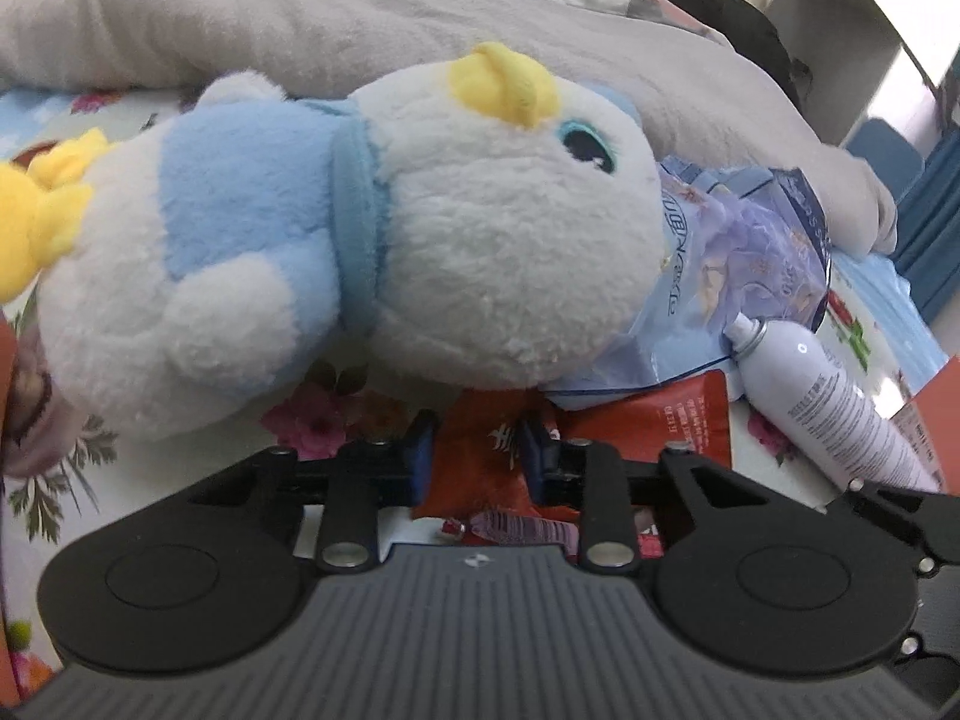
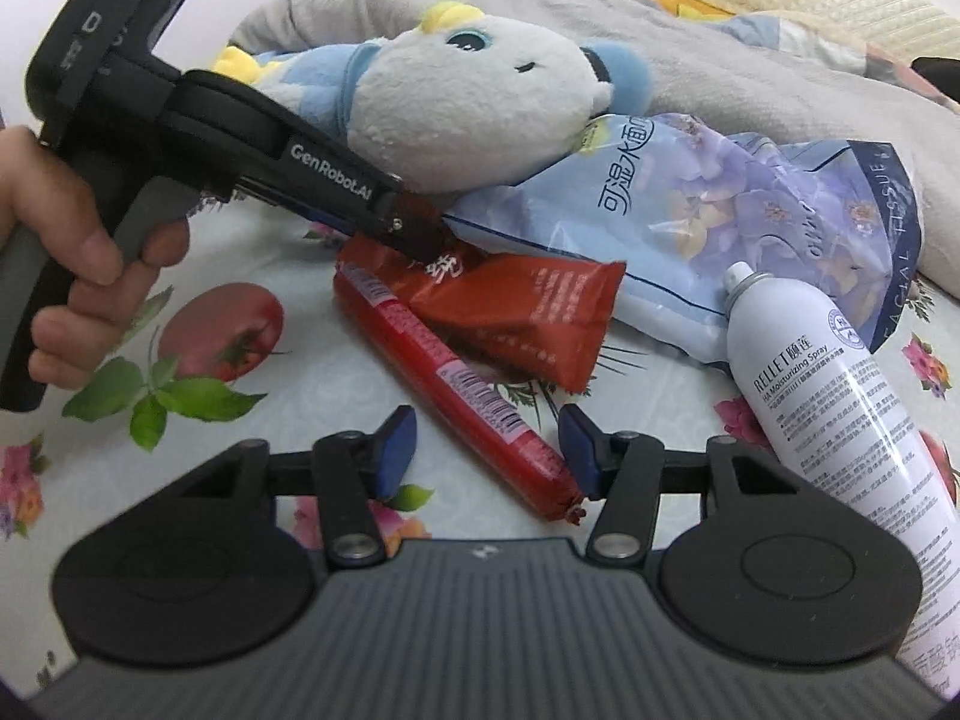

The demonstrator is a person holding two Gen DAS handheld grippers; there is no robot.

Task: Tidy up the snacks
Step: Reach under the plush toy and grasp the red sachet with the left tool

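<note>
Red snack packet point(image 1: 474, 450) is pinched in the left claw point(image 1: 477, 450), its far end hidden under the plush toy point(image 1: 360, 240). Right claw point(image 2: 486, 450) stands open astride the sausage stick point(image 2: 456, 384), pads apart from it.

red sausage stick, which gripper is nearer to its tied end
Right. The right gripper straddles the sausage stick near its tied end; the left gripper is up at the red snack pouch, by the stick's far end.
</note>
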